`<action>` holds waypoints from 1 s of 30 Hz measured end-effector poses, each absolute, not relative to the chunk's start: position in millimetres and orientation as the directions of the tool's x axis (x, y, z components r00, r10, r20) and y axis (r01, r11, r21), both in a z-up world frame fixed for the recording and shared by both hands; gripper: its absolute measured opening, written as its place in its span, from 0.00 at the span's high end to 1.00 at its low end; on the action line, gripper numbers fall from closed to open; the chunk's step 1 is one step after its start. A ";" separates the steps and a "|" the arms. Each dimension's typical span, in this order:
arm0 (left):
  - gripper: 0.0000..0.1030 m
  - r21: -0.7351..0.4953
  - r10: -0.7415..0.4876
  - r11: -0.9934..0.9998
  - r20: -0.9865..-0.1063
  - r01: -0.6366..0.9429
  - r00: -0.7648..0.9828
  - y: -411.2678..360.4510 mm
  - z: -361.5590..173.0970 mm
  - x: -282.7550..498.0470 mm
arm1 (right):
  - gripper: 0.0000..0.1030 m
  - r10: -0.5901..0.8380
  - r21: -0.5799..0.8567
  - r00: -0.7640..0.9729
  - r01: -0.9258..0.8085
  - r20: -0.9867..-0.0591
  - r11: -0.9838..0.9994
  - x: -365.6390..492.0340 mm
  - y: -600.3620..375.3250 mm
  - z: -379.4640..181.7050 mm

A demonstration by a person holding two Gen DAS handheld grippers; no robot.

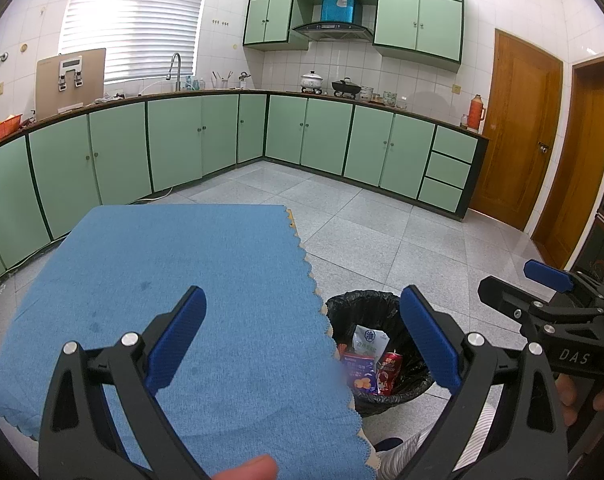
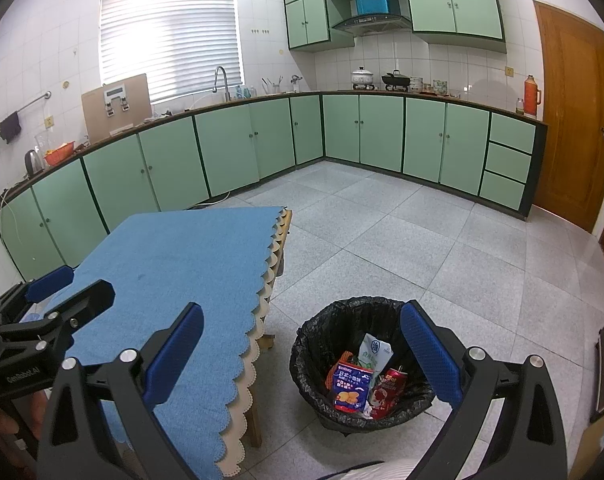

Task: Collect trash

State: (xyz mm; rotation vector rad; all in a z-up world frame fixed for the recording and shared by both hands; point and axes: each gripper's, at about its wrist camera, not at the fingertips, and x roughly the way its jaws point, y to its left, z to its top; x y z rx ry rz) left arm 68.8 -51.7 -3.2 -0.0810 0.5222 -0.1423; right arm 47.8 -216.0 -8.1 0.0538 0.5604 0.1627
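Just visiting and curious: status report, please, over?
Left gripper open, empty. Right gripper open, empty. Snack bag, can, and pouch in bin. Nothing in the way.

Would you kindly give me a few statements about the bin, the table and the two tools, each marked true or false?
1. The trash bin is lined with a black bag. True.
2. The bin is empty. False: it holds a blue snack packet, a red can and a white-green pouch.
3. The right tool grips the can. False: it is open, holding nothing.
4. The left tool is open. True.
5. The bin stands on the table. False: it stands on the floor beside the table, whose blue cloth shows no trash.
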 end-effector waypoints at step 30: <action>0.08 -0.112 -0.153 0.987 -0.493 0.113 0.857 -51.0 -3.2 70.0 | 0.06 0.168 0.095 0.836 -0.139 -0.523 0.986 47.7 -215.2 -8.5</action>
